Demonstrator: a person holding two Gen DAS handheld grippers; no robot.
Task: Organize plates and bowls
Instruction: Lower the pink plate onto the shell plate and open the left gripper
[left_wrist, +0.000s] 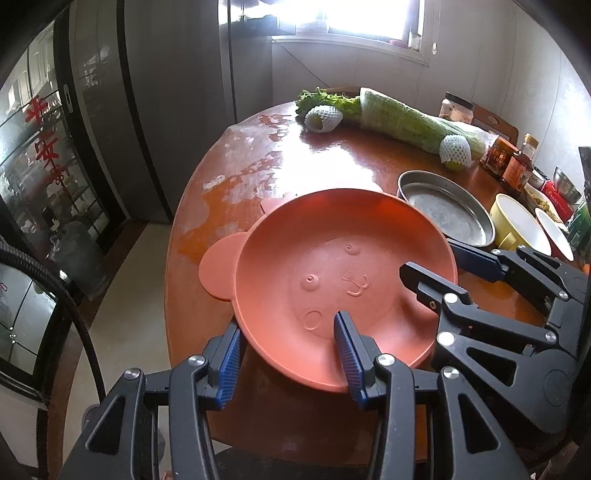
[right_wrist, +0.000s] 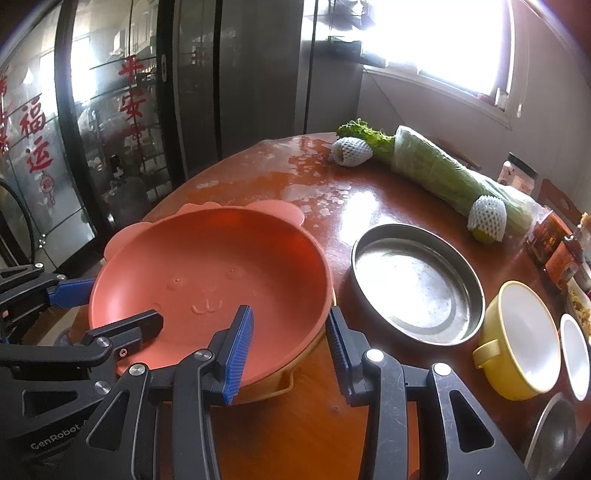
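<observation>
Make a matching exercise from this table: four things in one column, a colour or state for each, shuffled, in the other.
Things:
1. bear plate
2. round pan
3. handled bowl
4. cabbage

Descriptions:
a. yellow outside, white inside
b. wrapped in clear film
c. orange-pink, rim between gripper fingers
d. bare metal, empty

Pairs: 1-c, 2-d, 3-a, 4-b

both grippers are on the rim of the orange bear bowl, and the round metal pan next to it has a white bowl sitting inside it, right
Not quite. The metal pan is empty; the right wrist view shows only its bare shiny bottom. The white-lined yellow bowl stands on the table beside the pan, not in it. The rest holds: the left gripper and right gripper each straddle the rim of the orange bear bowl.
</observation>
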